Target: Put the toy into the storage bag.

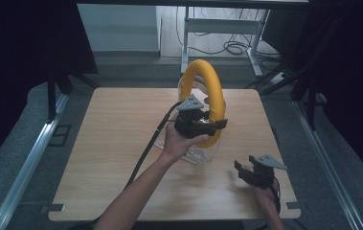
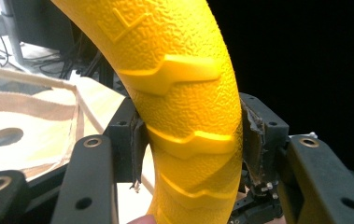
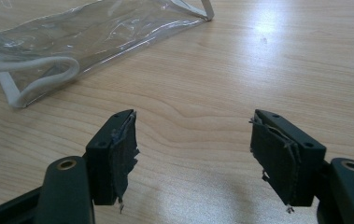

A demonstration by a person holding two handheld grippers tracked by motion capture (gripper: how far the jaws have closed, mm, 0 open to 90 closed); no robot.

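At the middle of the light wooden desk (image 1: 117,143), the left gripper (image 1: 211,125) has its jaws clamped across the tube of a thick, textured yellow plastic ring (image 1: 208,86), held upright above a clear plastic pouch with white trim (image 1: 200,154) that lies flat on the wood. The ring looks bound for that pouch, so the sound way is to bring it down slowly and edge-first toward the mouth, keeping the clamp square on the ribbed tube (image 2: 184,116) so it cannot twist. Over to the right, the right gripper (image 1: 246,168) rests low near the desk's front edge, jaws spread wide with nothing between them (image 3: 193,140); it would serve best pinning or lifting the pouch's rim (image 3: 39,74).
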